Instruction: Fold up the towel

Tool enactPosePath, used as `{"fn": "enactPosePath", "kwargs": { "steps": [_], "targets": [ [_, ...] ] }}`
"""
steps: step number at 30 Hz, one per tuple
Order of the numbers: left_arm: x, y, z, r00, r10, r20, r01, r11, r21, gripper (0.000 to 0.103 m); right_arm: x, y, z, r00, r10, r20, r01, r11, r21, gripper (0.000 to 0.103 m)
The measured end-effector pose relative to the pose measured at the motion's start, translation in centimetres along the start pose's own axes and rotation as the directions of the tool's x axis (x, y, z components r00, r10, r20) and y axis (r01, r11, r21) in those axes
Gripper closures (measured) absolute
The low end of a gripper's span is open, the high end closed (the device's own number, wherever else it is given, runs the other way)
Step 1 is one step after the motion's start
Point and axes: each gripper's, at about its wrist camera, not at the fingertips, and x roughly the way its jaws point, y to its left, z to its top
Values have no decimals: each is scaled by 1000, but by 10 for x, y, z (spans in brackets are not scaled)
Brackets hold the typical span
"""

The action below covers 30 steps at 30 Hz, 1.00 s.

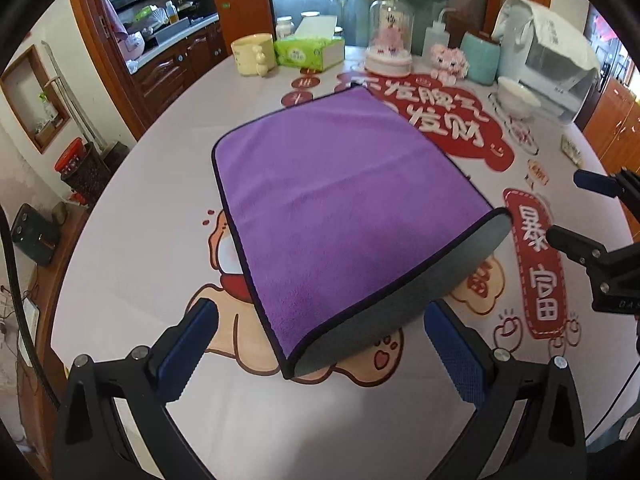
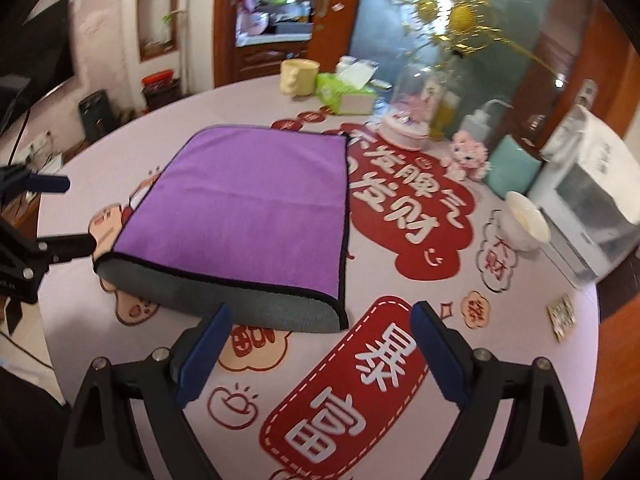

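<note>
A purple towel point(image 1: 340, 200) with a grey underside and dark trim lies folded on the round table; its rounded grey fold faces me. It also shows in the right wrist view point(image 2: 256, 208). My left gripper point(image 1: 320, 344) is open and empty, its blue-padded fingers on either side of the near fold, just short of it. My right gripper point(image 2: 320, 356) is open and empty, near the towel's near right corner, over the red label print. The right gripper also shows in the left wrist view point(image 1: 564, 208), and the left gripper in the right wrist view point(image 2: 76, 212).
The table point(image 1: 168, 184) has a white cloth with red prints. At its far side stand a yellow mug point(image 1: 254, 54), a tissue box point(image 1: 310, 52), a glass dome point(image 1: 388, 40), a teal container point(image 1: 480, 56), a white bowl point(image 1: 518, 96) and a white appliance point(image 1: 556, 60).
</note>
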Motion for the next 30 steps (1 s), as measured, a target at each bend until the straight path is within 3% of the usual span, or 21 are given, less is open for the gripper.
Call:
{"fn": "enactPosePath", "kwargs": {
  "steps": [7, 13, 21, 30],
  "targets": [
    [29, 4, -3, 998, -9, -55, 10, 1000, 9, 1, 40, -8, -8, 997, 51, -58, -53, 998, -38, 20],
    [47, 8, -6, 995, -65, -71, 66, 998, 15, 1, 69, -11, -14, 990, 99, -96, -104, 994, -46, 26],
    [64, 13, -12, 988, -128, -88, 127, 992, -16, 1, 94, -25, -23, 979, 172, -105, -171, 985, 17, 34],
    [74, 9, -14, 972, -203, -117, 198, 979, -52, 19, 100, -28, -24, 965, 246, -94, -242, 969, 48, 48]
  ]
}}
